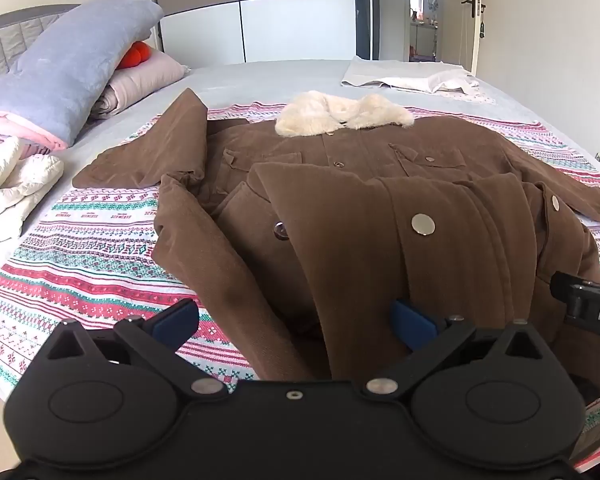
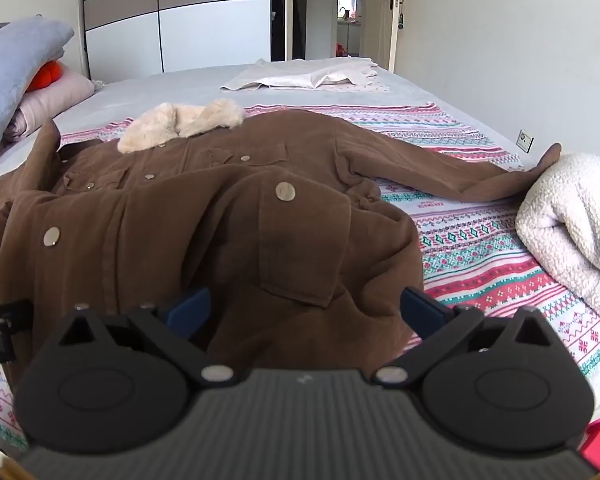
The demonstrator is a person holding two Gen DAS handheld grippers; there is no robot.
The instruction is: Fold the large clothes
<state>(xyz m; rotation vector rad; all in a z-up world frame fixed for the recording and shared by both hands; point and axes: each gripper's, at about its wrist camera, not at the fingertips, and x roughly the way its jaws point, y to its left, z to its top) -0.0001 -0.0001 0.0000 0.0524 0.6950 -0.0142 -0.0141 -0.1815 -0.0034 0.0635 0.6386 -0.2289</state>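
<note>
A brown corduroy coat (image 1: pixel 360 208) with a cream fur collar (image 1: pixel 340 118) lies face up on a striped patterned sheet (image 1: pixel 80 248) on the bed. Its lower hem is folded up over the body. One sleeve (image 1: pixel 160 148) lies out to the left, the other sleeve (image 2: pixel 452 176) out to the right. My left gripper (image 1: pixel 296 326) is open, jaws wide, over the coat's near left edge. My right gripper (image 2: pixel 306 308) is open over the coat (image 2: pixel 220 232) at its near right edge, by a flapped pocket (image 2: pixel 300 248). Neither holds cloth.
A blue-grey rolled quilt (image 1: pixel 68 68) and pink pillows (image 1: pixel 144 80) lie at the left. White bedding (image 1: pixel 8 184) lies near left. A white fleece blanket (image 2: pixel 572 224) lies at the right. A white folded garment (image 2: pixel 308 76) lies at the bed's far end. The wardrobe (image 1: pixel 260 12) and door stand behind.
</note>
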